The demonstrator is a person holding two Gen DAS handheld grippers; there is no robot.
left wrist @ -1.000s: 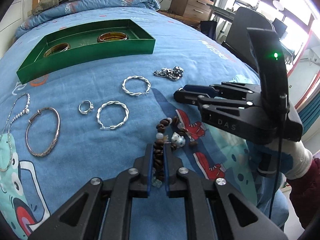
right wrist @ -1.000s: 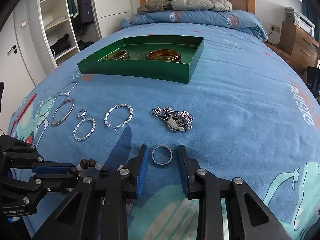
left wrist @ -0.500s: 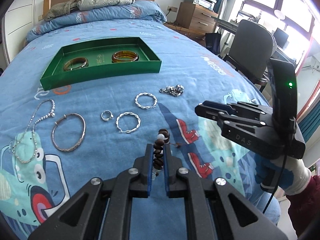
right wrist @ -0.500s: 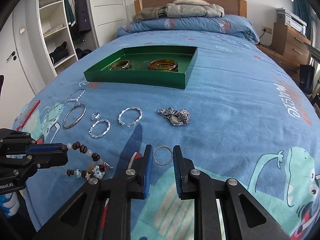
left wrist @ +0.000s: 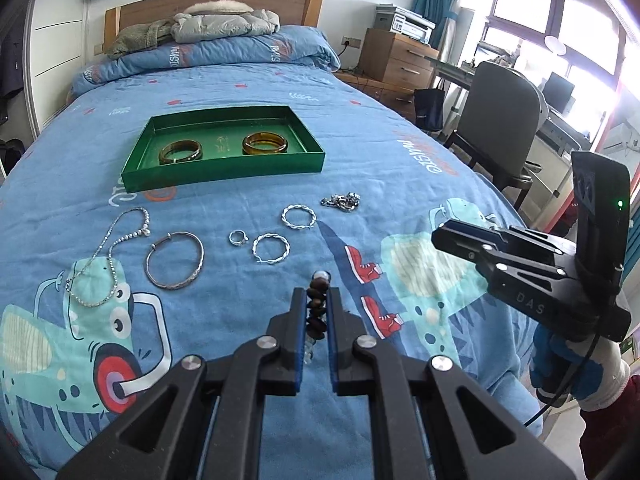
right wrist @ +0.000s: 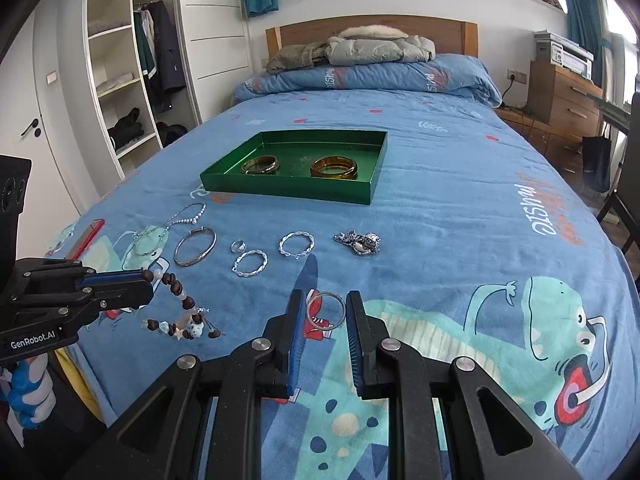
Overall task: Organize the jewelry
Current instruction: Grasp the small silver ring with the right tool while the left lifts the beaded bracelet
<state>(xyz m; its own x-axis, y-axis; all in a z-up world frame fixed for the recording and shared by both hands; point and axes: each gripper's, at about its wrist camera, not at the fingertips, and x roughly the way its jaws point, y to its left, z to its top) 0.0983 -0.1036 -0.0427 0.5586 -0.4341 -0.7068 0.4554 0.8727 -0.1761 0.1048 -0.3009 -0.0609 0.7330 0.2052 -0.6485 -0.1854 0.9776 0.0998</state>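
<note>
Amber bangles (left wrist: pixel 265 143), two, in green tray (left wrist: pixel 224 168)

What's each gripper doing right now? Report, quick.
Left gripper: shut on the beaded bracelet.
Right gripper: shut on the silver ring.

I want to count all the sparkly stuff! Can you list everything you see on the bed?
Green rectangular tray: one, far middle of the blue cartoon bedspread.
Amber bangles: two, inside tray.
Twisted silver hoops: two, middle.
Small silver ring: one, beside hoops.
Plain silver bangle: one, left.
Silver bead necklace: one, far left.
Silver watch: one, right.
Brown wooden bead bracelet: one, lifted by left gripper.
Thin silver ring bangle: one, lifted by right gripper.
</note>
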